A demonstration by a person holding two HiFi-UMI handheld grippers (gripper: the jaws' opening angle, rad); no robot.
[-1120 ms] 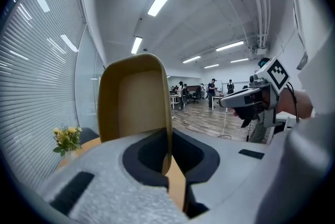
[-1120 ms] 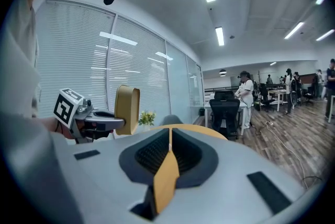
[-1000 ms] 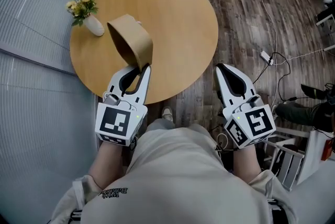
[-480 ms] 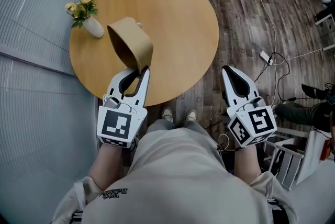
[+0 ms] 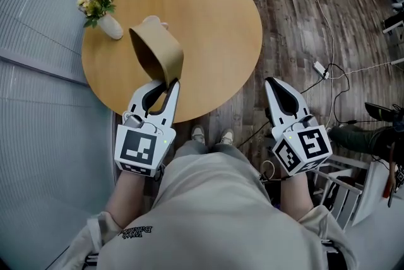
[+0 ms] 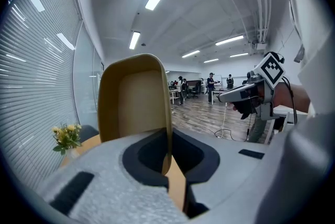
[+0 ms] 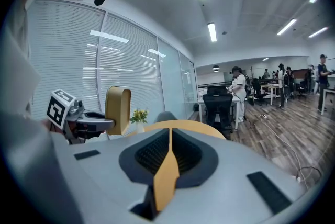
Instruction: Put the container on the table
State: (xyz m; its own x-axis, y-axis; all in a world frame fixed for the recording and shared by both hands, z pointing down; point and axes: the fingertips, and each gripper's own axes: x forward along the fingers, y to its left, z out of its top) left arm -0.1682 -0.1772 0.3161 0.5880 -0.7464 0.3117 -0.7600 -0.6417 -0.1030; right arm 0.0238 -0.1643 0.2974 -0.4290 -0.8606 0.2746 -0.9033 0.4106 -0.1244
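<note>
A tan, open-topped container (image 5: 157, 52) hangs tipped on its side above the round wooden table (image 5: 214, 16), its hollow facing left. My left gripper (image 5: 172, 82) is shut on the container's lower rim, over the table's near edge. In the left gripper view the container (image 6: 135, 100) stands up from between the jaws, its wall pinched edge-on. My right gripper (image 5: 273, 81) is shut with nothing in it, held over the wooden floor right of the table. From the right gripper view the container (image 7: 118, 104) shows at the left, on the left gripper (image 7: 113, 123).
A small white vase of yellow flowers (image 5: 101, 10) stands at the table's left edge, close behind the container. A glass wall with blinds (image 5: 38, 73) runs along the left. Cables and a power strip (image 5: 320, 67) lie on the floor at the right. Chair legs (image 5: 344, 199) stand bottom right.
The table and vase sit slightly higher and further left in the head view. The person's shoes now show below the table edge. Both grippers keep their hold and pose.
</note>
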